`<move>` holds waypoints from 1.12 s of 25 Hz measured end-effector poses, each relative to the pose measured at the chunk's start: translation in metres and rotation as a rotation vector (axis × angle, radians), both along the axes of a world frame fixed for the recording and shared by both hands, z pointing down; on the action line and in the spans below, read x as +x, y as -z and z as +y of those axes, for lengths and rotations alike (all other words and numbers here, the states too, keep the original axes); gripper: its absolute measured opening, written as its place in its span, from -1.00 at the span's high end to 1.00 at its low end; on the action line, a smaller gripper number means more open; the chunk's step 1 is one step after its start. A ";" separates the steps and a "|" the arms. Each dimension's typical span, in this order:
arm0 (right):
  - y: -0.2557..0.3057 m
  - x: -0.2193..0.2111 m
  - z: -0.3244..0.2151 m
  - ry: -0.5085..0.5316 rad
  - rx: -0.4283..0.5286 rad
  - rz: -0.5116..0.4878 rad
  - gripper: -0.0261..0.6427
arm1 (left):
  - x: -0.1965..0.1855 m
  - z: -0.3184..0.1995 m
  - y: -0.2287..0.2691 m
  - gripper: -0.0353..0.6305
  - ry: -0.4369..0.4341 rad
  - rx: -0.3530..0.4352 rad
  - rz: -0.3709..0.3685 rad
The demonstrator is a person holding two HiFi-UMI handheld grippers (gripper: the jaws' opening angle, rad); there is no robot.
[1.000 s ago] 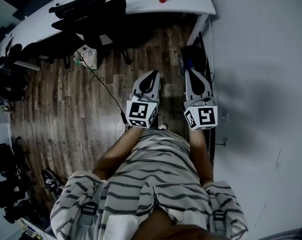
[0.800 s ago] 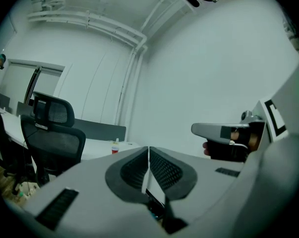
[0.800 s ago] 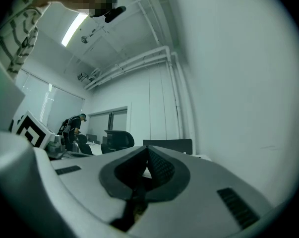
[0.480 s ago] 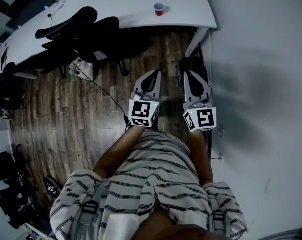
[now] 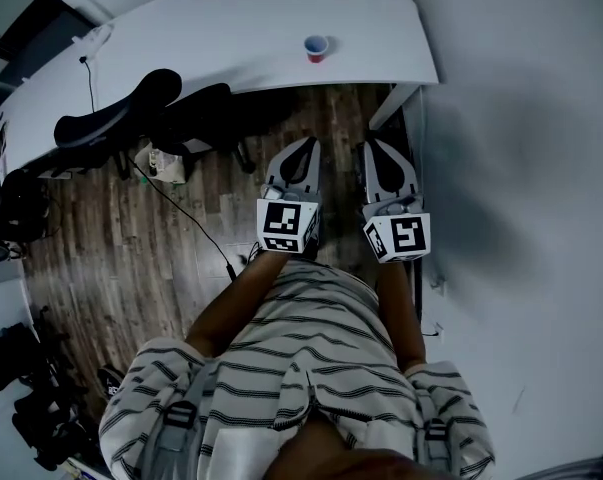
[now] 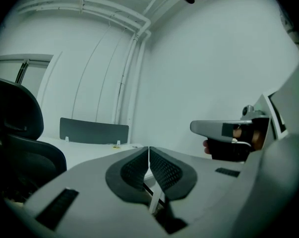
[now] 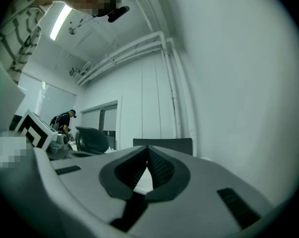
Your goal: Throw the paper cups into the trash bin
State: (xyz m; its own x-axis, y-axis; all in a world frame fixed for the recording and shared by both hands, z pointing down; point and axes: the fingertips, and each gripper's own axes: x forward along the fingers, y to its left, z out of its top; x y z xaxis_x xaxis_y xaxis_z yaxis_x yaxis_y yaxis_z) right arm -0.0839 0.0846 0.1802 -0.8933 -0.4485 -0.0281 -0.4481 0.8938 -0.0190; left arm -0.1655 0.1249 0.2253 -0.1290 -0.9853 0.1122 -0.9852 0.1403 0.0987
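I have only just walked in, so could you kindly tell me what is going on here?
A person holds two grippers out over the wooden floor. The left gripper and the right gripper both have their fingers shut with nothing between them. One red paper cup stands on the white desk ahead, not yet picked up.
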 end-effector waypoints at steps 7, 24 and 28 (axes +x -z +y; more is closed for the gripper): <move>-0.005 -0.049 -0.045 -0.007 -0.004 0.020 0.89 | -0.048 -0.044 -0.006 0.82 0.008 -0.020 -0.009; -0.045 -0.091 -0.103 -0.038 -0.073 0.096 0.89 | -0.096 -0.105 -0.038 0.82 0.034 -0.073 0.013; -0.049 -0.091 -0.114 -0.013 -0.075 0.114 0.89 | -0.100 -0.119 -0.049 0.82 0.055 -0.088 0.014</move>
